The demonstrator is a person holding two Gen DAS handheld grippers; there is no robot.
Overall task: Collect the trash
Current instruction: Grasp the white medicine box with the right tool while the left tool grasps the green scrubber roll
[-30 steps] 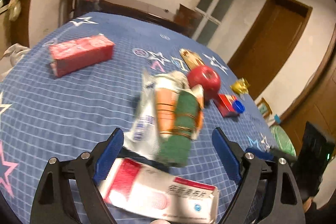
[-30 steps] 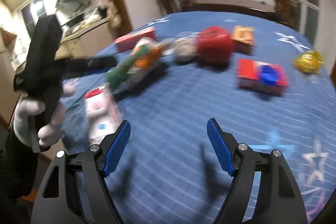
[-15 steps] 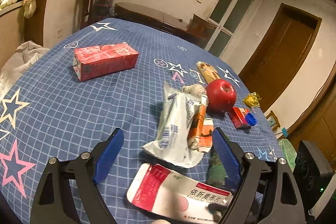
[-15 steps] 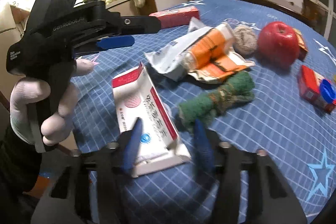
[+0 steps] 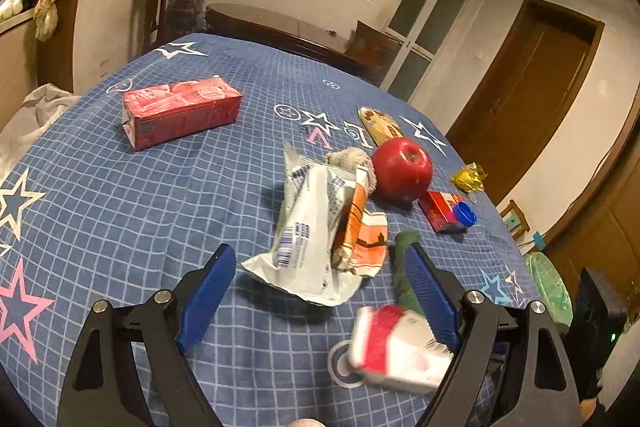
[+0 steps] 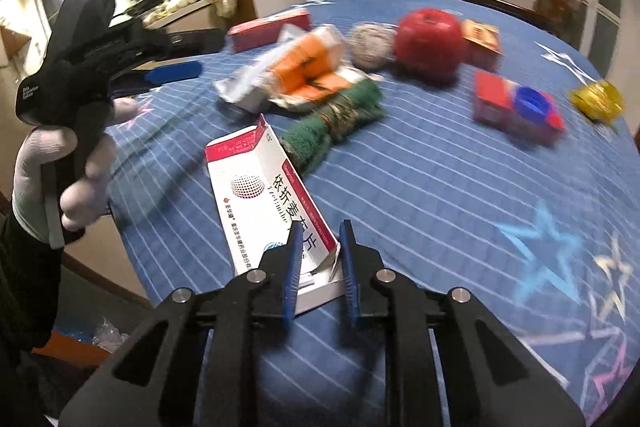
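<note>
A white and red medicine box (image 6: 264, 195) lies near the table's front edge, blurred in the left wrist view (image 5: 392, 351). My right gripper (image 6: 322, 227) is closing its jaws, and the pads pinch the box's near end between them. My left gripper (image 5: 319, 251) hovers open over the blue cloth with nothing between its fingers, just short of a crumpled silver and orange wrapper (image 5: 308, 227). A rolled green cloth (image 6: 336, 115) lies beside the box. A gloved hand (image 6: 44, 155) holds the left gripper at the left of the right wrist view.
On the blue star-patterned tablecloth (image 5: 120, 207) lie a red carton (image 5: 180, 111), a red apple (image 5: 402, 165), a pale ball of twine (image 5: 348, 159), a small red box with a blue cap (image 5: 444, 211), a gold wrapper (image 5: 468, 177) and a snack packet (image 5: 378, 123).
My right gripper came in over the medicine box and narrowed its jaws onto the near end. In the left wrist view the box has shifted right and blurred. The left gripper stays open.
</note>
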